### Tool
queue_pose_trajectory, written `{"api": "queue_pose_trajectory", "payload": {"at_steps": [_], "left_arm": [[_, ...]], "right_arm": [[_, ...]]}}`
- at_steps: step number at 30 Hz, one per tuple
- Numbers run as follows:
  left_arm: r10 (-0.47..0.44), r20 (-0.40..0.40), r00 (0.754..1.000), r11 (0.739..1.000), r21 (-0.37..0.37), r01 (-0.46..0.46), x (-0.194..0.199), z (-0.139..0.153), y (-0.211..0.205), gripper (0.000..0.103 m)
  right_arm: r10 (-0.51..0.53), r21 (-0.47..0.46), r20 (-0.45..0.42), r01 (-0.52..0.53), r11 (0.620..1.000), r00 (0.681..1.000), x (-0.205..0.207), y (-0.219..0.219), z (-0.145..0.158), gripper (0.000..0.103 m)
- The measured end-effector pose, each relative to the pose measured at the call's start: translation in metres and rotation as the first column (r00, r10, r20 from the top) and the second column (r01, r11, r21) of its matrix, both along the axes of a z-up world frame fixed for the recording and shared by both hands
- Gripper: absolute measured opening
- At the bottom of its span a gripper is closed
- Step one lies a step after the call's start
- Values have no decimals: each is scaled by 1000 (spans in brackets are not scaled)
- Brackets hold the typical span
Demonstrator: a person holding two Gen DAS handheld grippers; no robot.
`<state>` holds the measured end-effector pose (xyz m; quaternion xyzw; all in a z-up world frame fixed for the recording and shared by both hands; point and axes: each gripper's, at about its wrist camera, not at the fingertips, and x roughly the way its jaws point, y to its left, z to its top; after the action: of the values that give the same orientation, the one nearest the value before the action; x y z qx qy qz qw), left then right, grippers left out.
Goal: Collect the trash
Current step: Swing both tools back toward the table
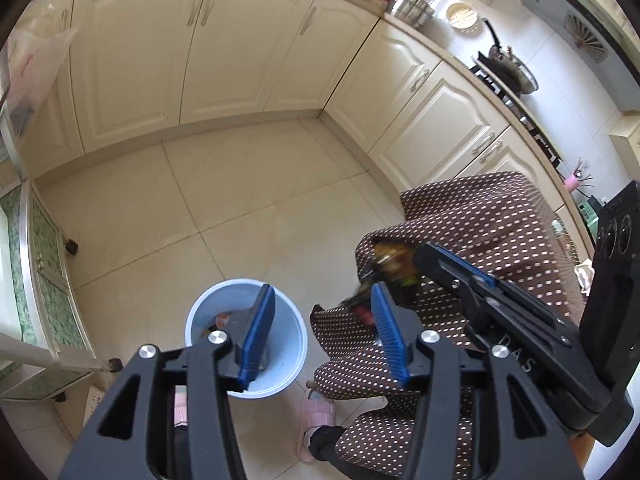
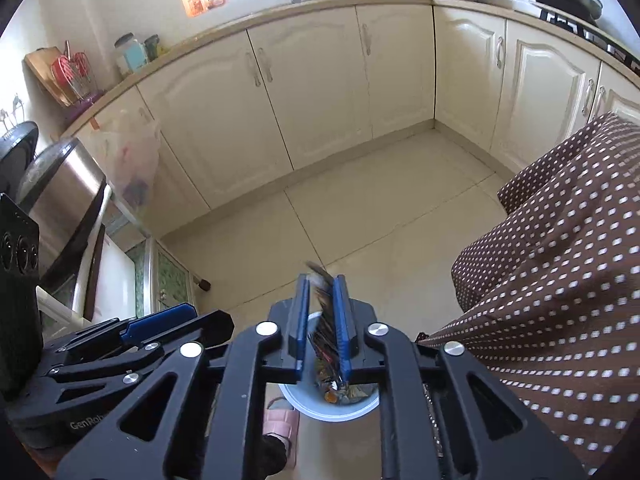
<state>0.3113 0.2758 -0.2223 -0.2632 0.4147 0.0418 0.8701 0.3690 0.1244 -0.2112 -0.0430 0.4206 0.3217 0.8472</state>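
Directly below the right gripper (image 2: 323, 334), whose narrow jaws flank a wrapper (image 2: 325, 320), sits the bin (image 2: 294, 398); the left gripper (image 1: 320, 334) gapes empty.

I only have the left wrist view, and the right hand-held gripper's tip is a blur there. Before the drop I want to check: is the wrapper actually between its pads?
Observer: Yes. In the right wrist view a crumpled wrapper sits between the blue pads of the right hand-held gripper. Its jaws stand narrowly apart, and the wrapper looks loose rather than pinched.
Operator: Is the bin under it? From here it sits off to one side.
Observer: In the right wrist view the pale blue bin lies directly below those pads, with the wrapper's lower end over its opening.
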Motion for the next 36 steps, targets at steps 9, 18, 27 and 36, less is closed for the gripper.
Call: {"api": "queue_pose_trajectory", "payload": {"at_steps": [9,18,27,36], "left_arm": [[-47,68,997,998,49,44,-7,49,-41,52],[-202,167,965,975,130,181,5,114,-134,56],[-405,177,897,904,223,364,56,134,-263,60],[-457,98,884,863,290,414,124,113,-331,60]], "right_arm": [[-24,43,72,20,999,997,-11,-42,46,25],[-171,70,210,160,985,963,-24,-148,110,41],[-433,67,264,431,900,862,-3,-311,123,53],[-599,78,183,596,799,779,41,-406,97,70]]}}
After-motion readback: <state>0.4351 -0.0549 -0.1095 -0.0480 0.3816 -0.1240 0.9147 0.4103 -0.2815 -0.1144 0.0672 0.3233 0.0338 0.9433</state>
